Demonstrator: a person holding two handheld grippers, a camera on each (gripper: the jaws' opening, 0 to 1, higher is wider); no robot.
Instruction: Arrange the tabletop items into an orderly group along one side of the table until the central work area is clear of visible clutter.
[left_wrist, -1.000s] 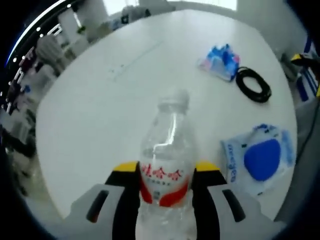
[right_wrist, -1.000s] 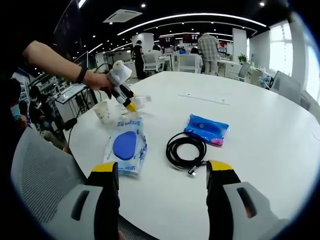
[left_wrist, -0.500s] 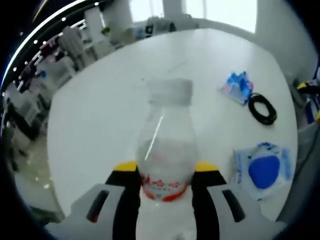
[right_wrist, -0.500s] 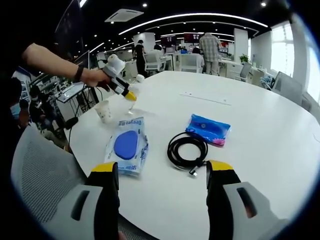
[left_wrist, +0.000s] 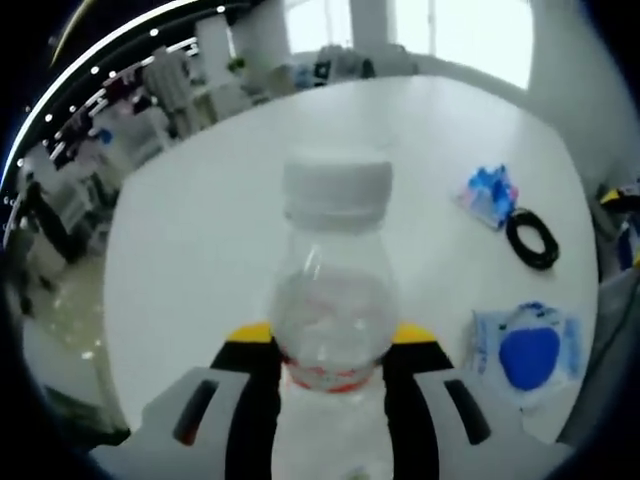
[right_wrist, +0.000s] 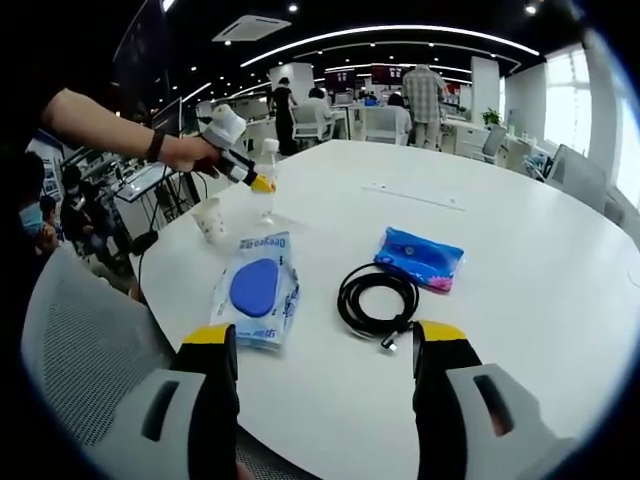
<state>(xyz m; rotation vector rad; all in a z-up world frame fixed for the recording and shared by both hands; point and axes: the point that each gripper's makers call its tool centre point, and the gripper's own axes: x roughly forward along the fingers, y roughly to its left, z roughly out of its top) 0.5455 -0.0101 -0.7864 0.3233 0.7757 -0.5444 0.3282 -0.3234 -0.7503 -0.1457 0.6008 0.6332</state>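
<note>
A large white round bench (right_wrist: 520, 260) stands in an open-plan office. Beyond its far edge are desks and white chairs (right_wrist: 380, 125), with people standing among them. Curved strip lights (right_wrist: 390, 35) and spotlights run across the dark ceiling above. A grey mesh chair back (right_wrist: 90, 350) sits at the bench's near edge, bright windows (right_wrist: 565, 90) off to its side.

Each hand-held gripper (right_wrist: 325, 345) has 2 grey jaws, yellow-and-black tips; dark wristband (right_wrist: 157, 147).
</note>
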